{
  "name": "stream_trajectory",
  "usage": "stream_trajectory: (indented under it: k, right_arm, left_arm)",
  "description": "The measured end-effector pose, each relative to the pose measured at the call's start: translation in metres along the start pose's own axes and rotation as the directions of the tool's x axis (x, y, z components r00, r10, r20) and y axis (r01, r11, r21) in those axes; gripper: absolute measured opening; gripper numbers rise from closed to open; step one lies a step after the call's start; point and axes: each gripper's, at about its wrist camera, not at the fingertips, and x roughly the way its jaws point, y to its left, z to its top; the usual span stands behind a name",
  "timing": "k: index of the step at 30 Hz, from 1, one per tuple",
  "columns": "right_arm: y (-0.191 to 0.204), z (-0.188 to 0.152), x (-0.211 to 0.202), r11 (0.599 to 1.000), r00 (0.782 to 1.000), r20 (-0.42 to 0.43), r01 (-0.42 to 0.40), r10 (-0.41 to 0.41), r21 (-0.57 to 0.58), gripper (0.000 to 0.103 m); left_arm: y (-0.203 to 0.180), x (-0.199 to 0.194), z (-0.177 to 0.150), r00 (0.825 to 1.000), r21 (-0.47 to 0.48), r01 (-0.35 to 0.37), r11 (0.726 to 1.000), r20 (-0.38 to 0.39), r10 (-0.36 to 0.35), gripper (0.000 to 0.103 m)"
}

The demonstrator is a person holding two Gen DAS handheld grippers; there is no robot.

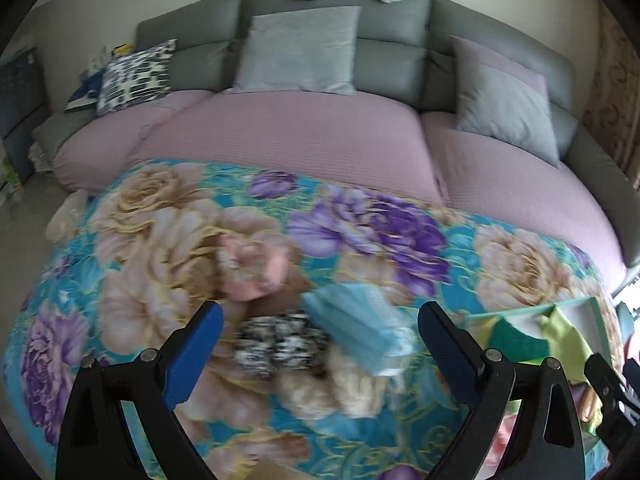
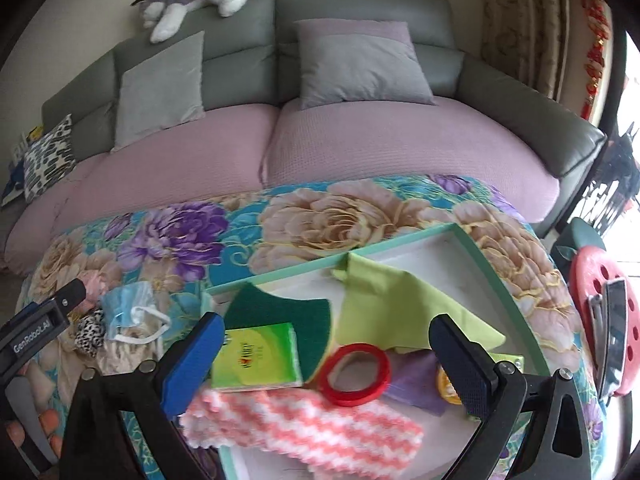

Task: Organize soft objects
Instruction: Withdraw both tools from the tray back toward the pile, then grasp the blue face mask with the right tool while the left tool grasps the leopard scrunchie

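Between right gripper point(image 2: 326, 354) fingers, spread wide and empty: tray point(image 2: 476, 245) holding cloths, sponge, tissues. Ahead of open left gripper point(image 1: 320, 338): mask point(image 1: 352, 330), scrunchies, unsorted.

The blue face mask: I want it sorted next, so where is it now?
The blue face mask lies on the floral blanket, outside the tray to its left, beside the black-and-white scrunchie; the left wrist view shows it centrally.
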Motion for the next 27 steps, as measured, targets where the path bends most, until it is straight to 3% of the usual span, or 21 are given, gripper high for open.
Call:
stream_trajectory:
  k: [3, 7, 12, 27]
  right_arm:
    - [0.037, -0.002, 0.000, 0.997, 0.998, -0.006, -0.058, 0.057, -0.051, 0.103]
    - [0.075, -0.009, 0.000, 0.987, 0.992, -0.028, -0.127, 0.125, -0.093, 0.103]
    - [0.112, -0.018, 0.005, 0.976, 0.989, -0.051, -0.147, 0.140, -0.160, 0.103]
    - [0.162, -0.035, 0.024, 0.951, 0.978, -0.115, -0.199, 0.176, -0.237, 0.103]
  left_arm:
    - [0.031, -0.001, 0.002, 0.997, -0.054, -0.071, 0.996, -0.013, 0.070, 0.098]
    - [0.064, 0.000, -0.001, 0.993, -0.125, -0.114, 0.986, -0.047, 0.109, 0.098]
    - [0.104, -0.003, -0.010, 0.985, -0.193, -0.169, 0.967, -0.073, 0.158, 0.098]
    - [0.162, 0.000, -0.028, 0.974, -0.288, -0.219, 0.932, -0.128, 0.189, 0.098]
